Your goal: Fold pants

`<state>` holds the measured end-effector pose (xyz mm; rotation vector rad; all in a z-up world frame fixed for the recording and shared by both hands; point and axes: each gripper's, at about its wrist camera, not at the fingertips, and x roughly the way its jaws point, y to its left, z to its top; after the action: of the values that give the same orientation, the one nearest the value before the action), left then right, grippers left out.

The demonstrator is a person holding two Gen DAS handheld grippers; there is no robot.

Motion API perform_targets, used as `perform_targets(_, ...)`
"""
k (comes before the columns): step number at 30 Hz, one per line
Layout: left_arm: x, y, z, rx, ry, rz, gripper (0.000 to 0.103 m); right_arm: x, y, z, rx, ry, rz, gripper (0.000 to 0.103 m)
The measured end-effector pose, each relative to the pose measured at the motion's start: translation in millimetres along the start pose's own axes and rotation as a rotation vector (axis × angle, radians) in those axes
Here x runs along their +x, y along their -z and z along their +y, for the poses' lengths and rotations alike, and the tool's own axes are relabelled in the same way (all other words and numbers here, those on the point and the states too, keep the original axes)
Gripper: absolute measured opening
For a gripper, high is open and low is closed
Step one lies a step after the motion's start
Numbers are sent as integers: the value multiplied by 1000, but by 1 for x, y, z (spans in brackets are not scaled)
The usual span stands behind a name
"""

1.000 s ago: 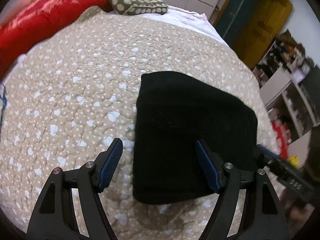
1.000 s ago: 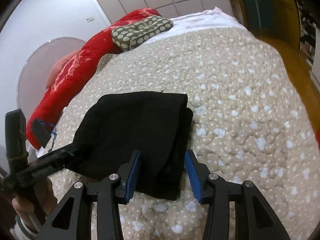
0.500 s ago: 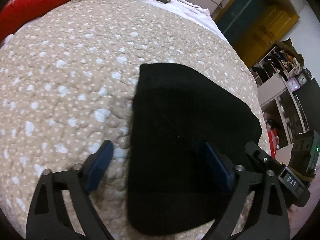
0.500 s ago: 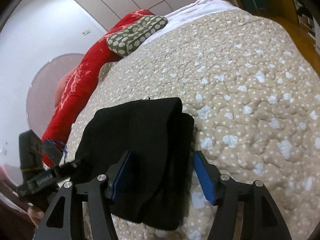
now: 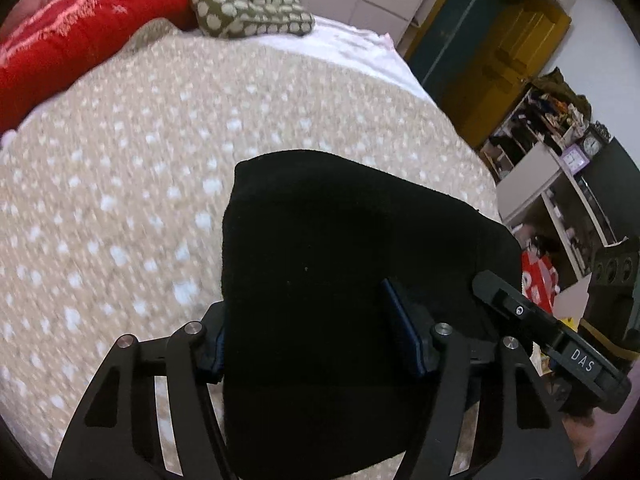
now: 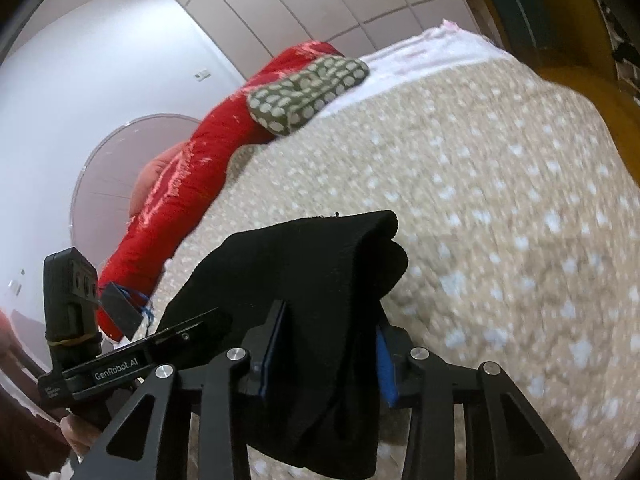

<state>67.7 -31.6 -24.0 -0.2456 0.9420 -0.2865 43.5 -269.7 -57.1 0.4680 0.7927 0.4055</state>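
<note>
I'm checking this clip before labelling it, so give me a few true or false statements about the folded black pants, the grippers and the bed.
1. The folded black pants lie between the closing left gripper jaws. True.
2. The closing right gripper has only bare quilt between its jaws. False: the pants' edge is there.
3. The beige spotted quilt lies under the pants. True.
4. The olive dotted pillow rests on the pants. False: it lies far off, beside the red blanket.

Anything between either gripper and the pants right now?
Nothing visible. The folded black pants already sit between the jaws of the left gripper and the right gripper, both closing on the near edge. Around them, only bare quilt.
</note>
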Motion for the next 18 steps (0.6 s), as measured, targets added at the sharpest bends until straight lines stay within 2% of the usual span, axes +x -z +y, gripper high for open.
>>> perform_targets(5,2,-29,9,-4,-40,-38,65,15,-23,15,-18,-18,-20,38)
perform_targets(9,21,-39,29,-41,-66,-7,65,42,-34,20,-13,-24,1,38)
perform_targets(12,44,-37,49,-71,-108,53,65,74,-34,15,-20,11,72,41)
perform_targets(14,49,-35,58,-95,-73,54,67,88,-30,9,-22,55,125,45)
perform_targets(16,43,-37,57,-83,-89,49,67,80,-32,9,-31,49,111,45)
perform_targets(18,34,-40,55,-67,-122,24,67,58,-38,14,-62,110,47,45)
